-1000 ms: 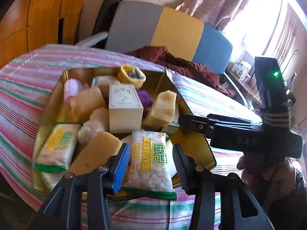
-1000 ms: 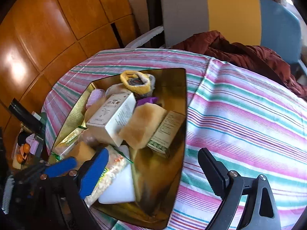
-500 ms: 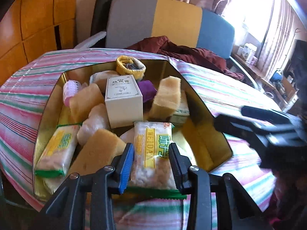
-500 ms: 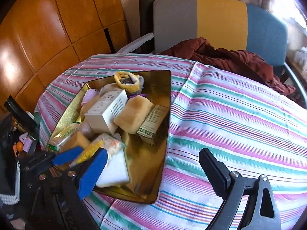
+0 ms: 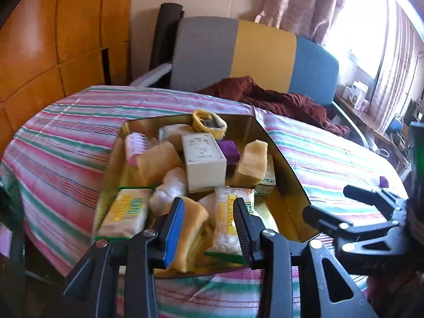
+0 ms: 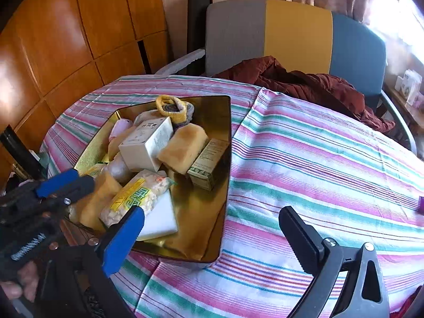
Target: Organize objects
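A gold tray on the striped tablecloth holds sponges, a white box, a green carton and snack packets. One white-and-yellow snack packet leans tilted on a yellow sponge at the tray's near end. My left gripper hangs just short of it. Its jaws are opening, and the packet shows in the gap beyond the tips, with neither pad pressing it. My right gripper stands wide open, still opening, over the tray's near right corner and holds nothing.
A grey, yellow and blue chair with a dark red cloth stands behind the round table. Wood panelling lies to the left. A small purple piece sits on the striped cloth at the right. A hand holds the left gripper.
The left gripper closed on the snack packet, tipped it up onto the sponge, then drew back with its jaws a little wider. The right gripper backed away from the tray and opened further.
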`<state>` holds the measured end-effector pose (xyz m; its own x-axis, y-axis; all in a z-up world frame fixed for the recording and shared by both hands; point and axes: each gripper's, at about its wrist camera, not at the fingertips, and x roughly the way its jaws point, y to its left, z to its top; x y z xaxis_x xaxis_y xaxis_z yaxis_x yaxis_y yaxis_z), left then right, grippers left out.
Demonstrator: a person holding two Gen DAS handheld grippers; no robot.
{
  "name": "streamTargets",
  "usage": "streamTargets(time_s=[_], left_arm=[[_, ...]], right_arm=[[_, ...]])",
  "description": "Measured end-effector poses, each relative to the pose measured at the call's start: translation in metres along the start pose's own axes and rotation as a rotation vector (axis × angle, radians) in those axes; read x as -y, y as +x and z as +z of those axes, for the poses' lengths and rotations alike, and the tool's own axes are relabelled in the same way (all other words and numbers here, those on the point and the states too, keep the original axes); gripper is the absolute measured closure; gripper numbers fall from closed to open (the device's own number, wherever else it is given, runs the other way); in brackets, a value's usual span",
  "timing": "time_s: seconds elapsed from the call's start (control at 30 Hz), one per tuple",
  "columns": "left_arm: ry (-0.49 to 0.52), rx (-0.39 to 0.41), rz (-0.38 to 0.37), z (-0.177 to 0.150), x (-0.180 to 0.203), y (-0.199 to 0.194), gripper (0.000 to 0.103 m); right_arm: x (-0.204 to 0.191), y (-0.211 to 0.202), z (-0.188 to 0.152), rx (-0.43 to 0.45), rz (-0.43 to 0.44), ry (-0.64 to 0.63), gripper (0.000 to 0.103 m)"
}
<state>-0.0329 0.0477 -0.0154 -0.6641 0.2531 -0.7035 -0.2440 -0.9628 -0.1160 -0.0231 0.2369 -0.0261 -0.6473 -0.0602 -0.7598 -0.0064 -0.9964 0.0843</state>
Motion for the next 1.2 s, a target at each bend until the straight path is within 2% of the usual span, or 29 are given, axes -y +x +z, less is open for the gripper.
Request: streamTargets(time_s=[0.17, 0.27, 0.3, 0.4, 0.47, 0.53, 0.63, 0.8, 0.93, 1.03, 1.2], left_arm=[[-0.01, 0.046, 0.043, -0.001, -0.006, -0.025, 0.056], [-0.012, 0.074, 0.068, -0.001, -0.008, -0.038, 0.054], [-0.011, 0.081, 0.076, -0.001, -0.008, -0.041, 0.052], [-0.026, 0.091, 0.087, -0.001, -0.01, -0.05, 0.033], [-0.042, 0.123, 0.077, -0.001, -0.011, -0.058, 0.031], [-0.06, 0.154, 0.101, -0.001, -0.012, -0.065, 0.025], [-0.063, 0.193, 0.181, 0.001, -0.009, -0.074, 0.025], [-0.043, 0.195, 0.238, 0.001, -0.008, -0.076, 0.025], [-0.077, 0.181, 0.209, 0.002, -0.016, -0.076, 0.026], [-0.068, 0.169, 0.205, 0.002, -0.016, -0.072, 0.031], [-0.056, 0.116, 0.181, -0.001, -0.014, -0.06, 0.033]], right_arm=[[-0.014, -0.006, -0.009, 0.02, -0.026, 0.0, 0.0], [-0.023, -0.01, -0.014, 0.027, -0.037, -0.015, 0.0], [-0.027, -0.012, -0.015, 0.033, -0.041, -0.026, 0.0], [-0.036, -0.017, -0.018, 0.045, -0.05, -0.048, 0.0], [-0.04, -0.02, -0.019, 0.059, -0.062, -0.056, 0.0], [-0.044, -0.022, -0.019, 0.069, -0.075, -0.065, 0.0], [-0.044, -0.022, -0.019, 0.062, -0.08, -0.061, 0.0], [-0.046, -0.02, -0.021, 0.054, -0.076, -0.056, 0.0], [-0.045, -0.019, -0.022, 0.055, -0.07, -0.051, 0.0], [-0.044, -0.015, -0.023, 0.048, -0.066, -0.047, 0.0], [-0.042, -0.01, -0.024, 0.039, -0.062, -0.039, 0.0]])
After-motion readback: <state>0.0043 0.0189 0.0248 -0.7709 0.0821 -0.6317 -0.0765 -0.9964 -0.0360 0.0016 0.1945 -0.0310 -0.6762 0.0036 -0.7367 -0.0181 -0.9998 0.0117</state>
